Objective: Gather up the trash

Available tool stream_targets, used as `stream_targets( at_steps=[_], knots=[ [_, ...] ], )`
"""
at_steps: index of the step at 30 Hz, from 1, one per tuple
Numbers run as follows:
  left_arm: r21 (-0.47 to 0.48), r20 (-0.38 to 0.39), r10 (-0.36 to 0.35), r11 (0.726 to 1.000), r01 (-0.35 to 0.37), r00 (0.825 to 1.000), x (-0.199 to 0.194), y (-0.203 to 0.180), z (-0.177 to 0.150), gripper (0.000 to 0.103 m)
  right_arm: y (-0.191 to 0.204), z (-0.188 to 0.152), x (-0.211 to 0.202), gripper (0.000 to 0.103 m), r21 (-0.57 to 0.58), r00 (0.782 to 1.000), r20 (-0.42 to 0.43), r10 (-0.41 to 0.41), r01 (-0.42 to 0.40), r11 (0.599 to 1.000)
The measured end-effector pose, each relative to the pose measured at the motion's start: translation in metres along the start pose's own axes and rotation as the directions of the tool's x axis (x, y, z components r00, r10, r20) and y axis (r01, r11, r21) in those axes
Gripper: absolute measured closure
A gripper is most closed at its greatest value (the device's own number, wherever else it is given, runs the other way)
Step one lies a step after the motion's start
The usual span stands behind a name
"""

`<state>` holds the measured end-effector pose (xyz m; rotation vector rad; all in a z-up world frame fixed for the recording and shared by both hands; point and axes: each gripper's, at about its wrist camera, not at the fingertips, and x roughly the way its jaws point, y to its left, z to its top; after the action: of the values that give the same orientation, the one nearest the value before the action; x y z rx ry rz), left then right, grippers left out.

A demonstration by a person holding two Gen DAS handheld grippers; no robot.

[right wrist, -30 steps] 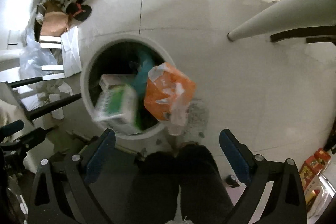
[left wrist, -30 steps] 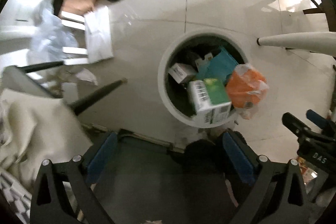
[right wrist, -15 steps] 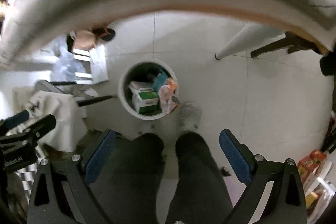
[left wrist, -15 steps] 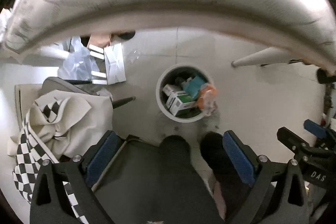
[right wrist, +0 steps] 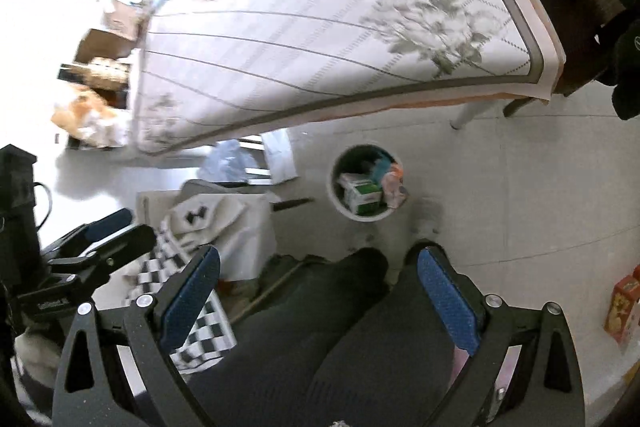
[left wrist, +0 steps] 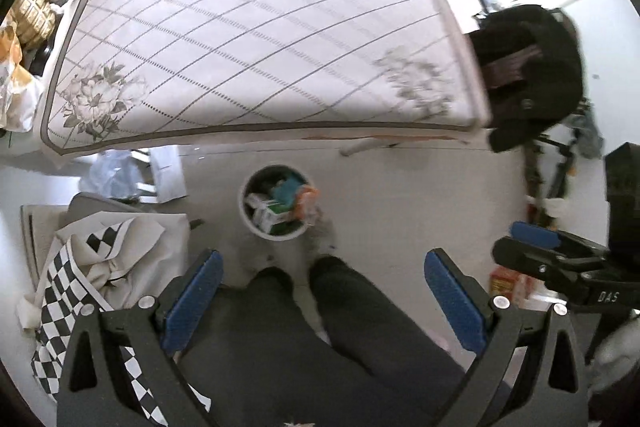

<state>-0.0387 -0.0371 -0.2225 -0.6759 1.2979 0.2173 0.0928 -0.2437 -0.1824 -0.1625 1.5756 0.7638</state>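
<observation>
A white round bin (left wrist: 245, 215) stands on the floor below the table edge, holding a green-and-white carton (left wrist: 272, 215), a teal box (left wrist: 287, 191) and an orange plastic bag (left wrist: 306, 197) draped over its rim. The right wrist view shows the same bin (right wrist: 334, 195) with the carton (right wrist: 366, 197) and the bag (right wrist: 394, 183). My left gripper (left wrist: 322, 297) is open and empty, high above the bin. My right gripper (right wrist: 318, 293) is open and empty too, and it also shows at the right edge of the left wrist view.
A table with a floral grid cloth (left wrist: 256, 27) fills the upper view. A person's dark trousered legs (left wrist: 340, 327) stand just before the bin. A checkered cloth (left wrist: 92, 279) lies over a chair at left. A dark chair with a black garment (left wrist: 528, 75) stands at right.
Both grippers have risen well away from the bin, from floor level to above the table edge. The carton and orange bag dropped from them now lie in the bin.
</observation>
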Motion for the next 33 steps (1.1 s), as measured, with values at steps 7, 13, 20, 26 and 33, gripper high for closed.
stream_targets(
  at_steps=[7,13,20,26,33],
  knots=[
    [0.015,0.05,-0.097,0.995,0.096,0.994,-0.061,-0.006,-0.022,0.0,0.041,-0.04,-0.049,0.003,-0.026,0.998,0.033,0.062,-0.062,0.998],
    [0.007,0.093,-0.126,0.992,0.126,0.988,-0.091,-0.007,-0.039,0.0,0.055,-0.058,-0.072,0.003,-0.035,0.994,0.054,0.091,-0.089,0.995],
    [-0.013,0.135,-0.126,0.992,0.129,0.983,-0.106,-0.007,-0.051,0.0,0.057,-0.07,-0.068,0.0,-0.041,0.994,0.042,0.104,-0.102,0.994],
    [-0.026,0.145,-0.117,0.992,0.122,0.982,-0.108,-0.01,-0.059,0.0,0.055,-0.073,-0.066,0.0,-0.047,0.993,0.038,0.111,-0.109,0.993],
    [-0.043,0.149,-0.121,0.991,0.129,0.981,-0.107,-0.013,-0.06,0.0,0.055,-0.074,-0.067,0.0,-0.049,0.993,0.042,0.11,-0.108,0.993]
  ],
)
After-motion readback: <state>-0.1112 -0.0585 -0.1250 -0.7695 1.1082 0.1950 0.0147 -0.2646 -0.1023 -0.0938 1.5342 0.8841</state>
